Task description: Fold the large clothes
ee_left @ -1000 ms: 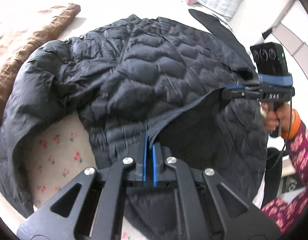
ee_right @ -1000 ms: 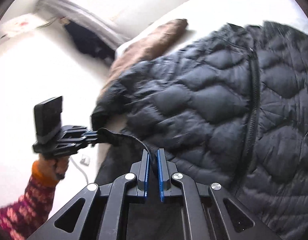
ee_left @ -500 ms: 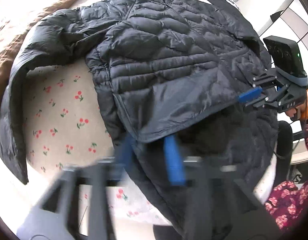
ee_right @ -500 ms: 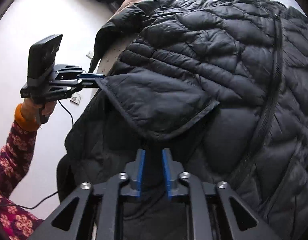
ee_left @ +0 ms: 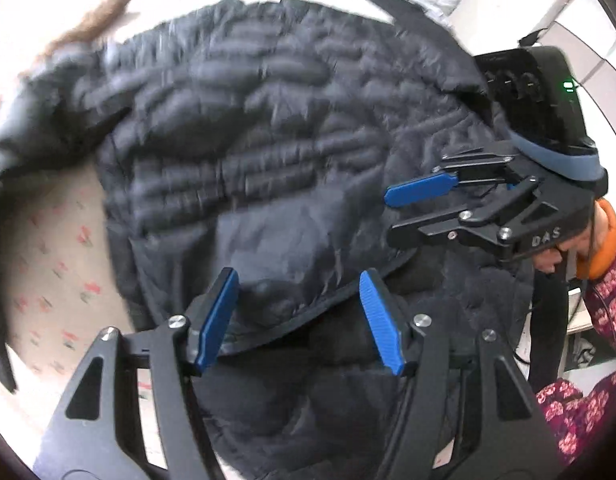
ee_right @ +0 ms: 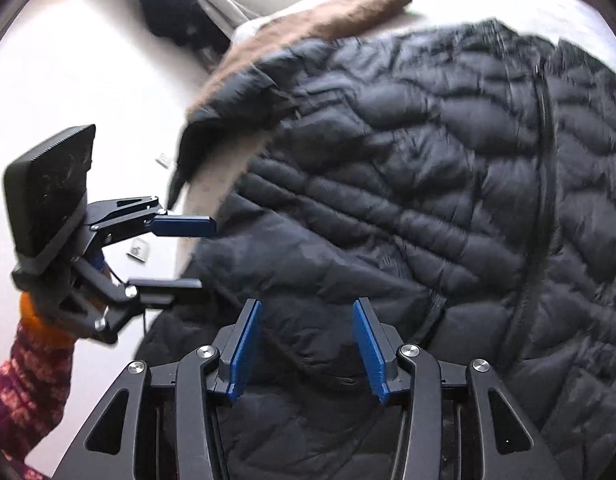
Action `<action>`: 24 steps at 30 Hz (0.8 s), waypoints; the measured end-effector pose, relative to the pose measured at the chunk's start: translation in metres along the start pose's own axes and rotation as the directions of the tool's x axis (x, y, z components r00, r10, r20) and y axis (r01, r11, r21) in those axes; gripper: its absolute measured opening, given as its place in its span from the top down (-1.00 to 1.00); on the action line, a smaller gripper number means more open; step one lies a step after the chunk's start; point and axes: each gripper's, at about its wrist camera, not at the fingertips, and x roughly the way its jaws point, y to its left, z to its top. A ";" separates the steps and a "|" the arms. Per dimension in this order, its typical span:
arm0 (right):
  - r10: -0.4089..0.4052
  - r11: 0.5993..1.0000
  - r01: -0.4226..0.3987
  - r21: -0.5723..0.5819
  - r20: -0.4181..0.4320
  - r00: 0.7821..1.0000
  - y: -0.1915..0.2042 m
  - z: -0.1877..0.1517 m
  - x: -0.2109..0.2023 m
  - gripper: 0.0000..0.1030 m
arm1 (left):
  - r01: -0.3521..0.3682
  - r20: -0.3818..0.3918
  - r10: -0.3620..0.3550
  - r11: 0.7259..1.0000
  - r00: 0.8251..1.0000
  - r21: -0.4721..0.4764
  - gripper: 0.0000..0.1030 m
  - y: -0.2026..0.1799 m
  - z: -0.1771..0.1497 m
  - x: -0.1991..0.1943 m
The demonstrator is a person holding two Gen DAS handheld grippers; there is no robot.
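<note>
Hovering level over the black jacket (ee_left: 267, 152), left gripper (ee_left: 299, 316) and right gripper (ee_right: 308, 340) gape empty.

Black left tool (ee_left: 297, 320) — blue pads, silver screws — floral maroon sleeve (ee_left: 612, 276).

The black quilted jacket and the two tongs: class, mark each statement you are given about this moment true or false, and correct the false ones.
1. Both tongs are open. True: the left tongs and the right tongs have their blue pads spread apart with nothing between them.
2. The black quilted jacket is hanging from a hook. False: it lies spread on the floral sheet.
3. A brown cloth lies beyond the jacket. True.
4. The right tongs grip the jacket's hem. False: they hover open above it.
5. The jacket's zipper shows in the right wrist view. True.
</note>
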 end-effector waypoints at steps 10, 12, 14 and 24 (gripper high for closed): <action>-0.037 0.996 0.040 0.076 -0.042 0.998 -0.030 -0.037 -0.015 0.03 | -0.035 0.086 0.050 0.986 0.995 -0.166 -0.33 0.031 -0.042 -0.024; -0.030 0.996 0.031 0.089 -0.006 1.000 -0.030 -0.040 -0.031 -0.07 | -0.052 0.162 0.098 0.962 0.982 -0.268 -0.46 0.050 -0.048 -0.047; -0.018 0.995 0.016 0.095 0.024 1.000 -0.029 -0.043 -0.046 -0.13 | -0.054 0.227 0.145 0.929 0.963 -0.366 -0.51 0.072 -0.058 -0.065; -0.046 0.995 0.032 0.096 0.147 0.988 -0.030 -0.064 -0.113 -0.29 | 0.077 0.299 0.267 0.615 0.916 -0.785 -0.55 0.171 -0.117 -0.087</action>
